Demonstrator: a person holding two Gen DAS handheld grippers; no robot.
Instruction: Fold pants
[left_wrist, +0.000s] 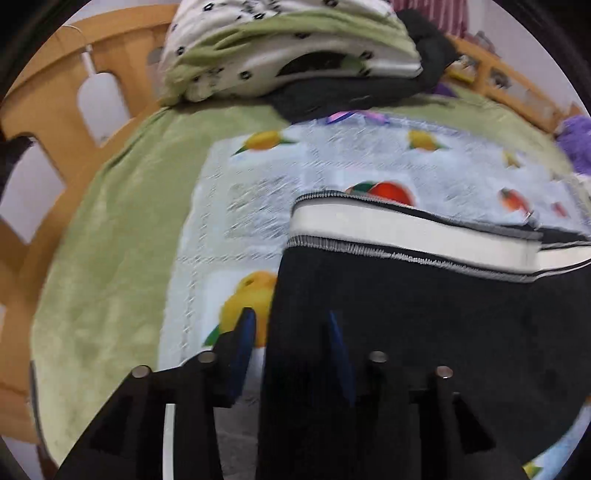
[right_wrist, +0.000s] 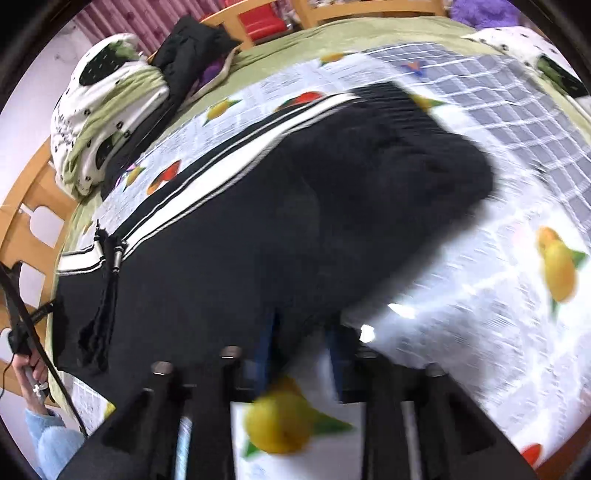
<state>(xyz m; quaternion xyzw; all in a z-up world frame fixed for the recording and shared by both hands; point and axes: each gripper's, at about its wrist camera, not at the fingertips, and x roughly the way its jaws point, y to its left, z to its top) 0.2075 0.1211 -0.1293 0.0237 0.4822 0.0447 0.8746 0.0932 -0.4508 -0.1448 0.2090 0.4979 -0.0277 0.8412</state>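
Black pants with white side stripes lie on a fruit-print sheet on a bed. In the left wrist view the pants fill the lower right, the striped edge facing away. My left gripper straddles the pants' left edge, its blue fingers apart, with cloth between them. My right gripper is at the pants' near edge, fingers apart with black cloth between them. A drawstring lies on the waist at the left.
A folded green and white quilt and dark clothes are piled at the head of the bed. A wooden bed frame curves round the left. A purple plush toy sits at the right.
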